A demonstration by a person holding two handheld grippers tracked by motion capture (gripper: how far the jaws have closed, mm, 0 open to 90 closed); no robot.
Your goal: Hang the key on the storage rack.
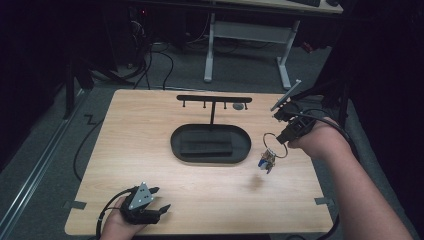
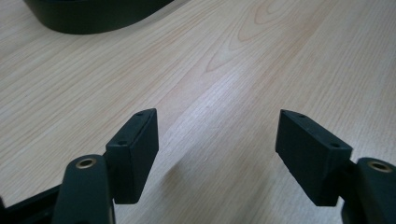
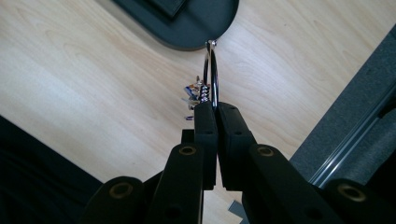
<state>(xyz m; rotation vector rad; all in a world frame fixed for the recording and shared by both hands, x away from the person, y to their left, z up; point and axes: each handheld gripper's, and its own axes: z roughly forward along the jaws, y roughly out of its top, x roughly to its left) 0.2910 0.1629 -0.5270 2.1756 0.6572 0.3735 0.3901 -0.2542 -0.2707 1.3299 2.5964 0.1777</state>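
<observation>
Worktop of pale wood, seen from above, with dark floor on all sides of its rounded edges. Near the front left corner, the left gripper rests low over the wood, held by a hand that comes in from the near edge. Its jaws are spread wide with nothing between them; in the left gripper view bare wood grain fills the gap and runs well ahead of it, up to the curved rim of a black oval tray.

Ahead and to the right of that gripper, the oval tray sits mid-worktop, and a black T-shaped hook stand rises from its far side. Open wood lies between the tray and every edge.

Beyond the tray's right end, the right gripper is held up above the worktop by the right hand, near the right edge. Its jaws are pressed together, pinching a metal key ring; in the right gripper view the key ring stands up from the jaw tips. A small cluster of coloured keys or charms hangs below the ring, clear of the wood, just beside the tray's right end.
</observation>
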